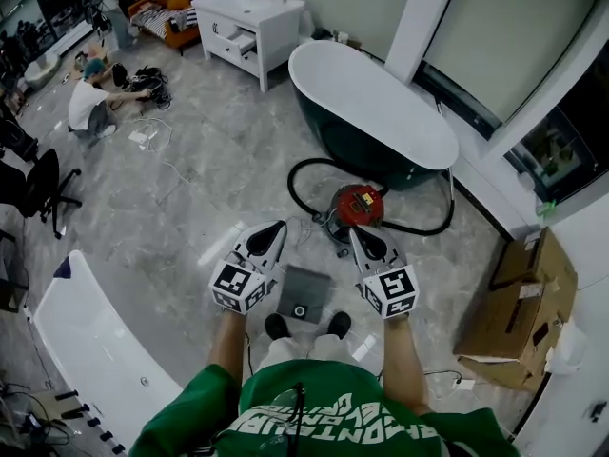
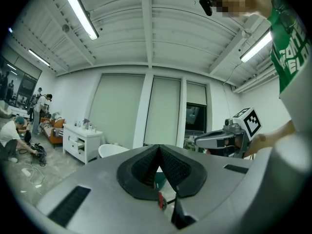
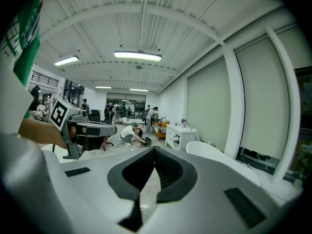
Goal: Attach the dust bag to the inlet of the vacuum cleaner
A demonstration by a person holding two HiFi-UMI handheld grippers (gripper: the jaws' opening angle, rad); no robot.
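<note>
The red vacuum cleaner (image 1: pixel 359 205) stands on the floor by the dark bathtub, with its black hose (image 1: pixel 303 171) looped around it. A flat grey dust bag (image 1: pixel 303 293) with a round hole lies on the floor just ahead of the person's feet. Both grippers are held in the air at about waist height, above the bag and short of the vacuum. My left gripper (image 1: pixel 279 225) is shut with nothing in it, its pads meeting at the tip in the left gripper view (image 2: pixel 158 147). My right gripper (image 1: pixel 353 233) is likewise shut and empty (image 3: pixel 154 148).
A white-rimmed bathtub (image 1: pixel 371 103) stands behind the vacuum, and a white cabinet (image 1: pixel 249 22) further back. A cardboard box (image 1: pixel 523 312) sits at the right. Another white tub (image 1: pixel 86 341) lies at the lower left. A person (image 1: pixel 90 103) crouches on the floor far left, near an office chair (image 1: pixel 38 184).
</note>
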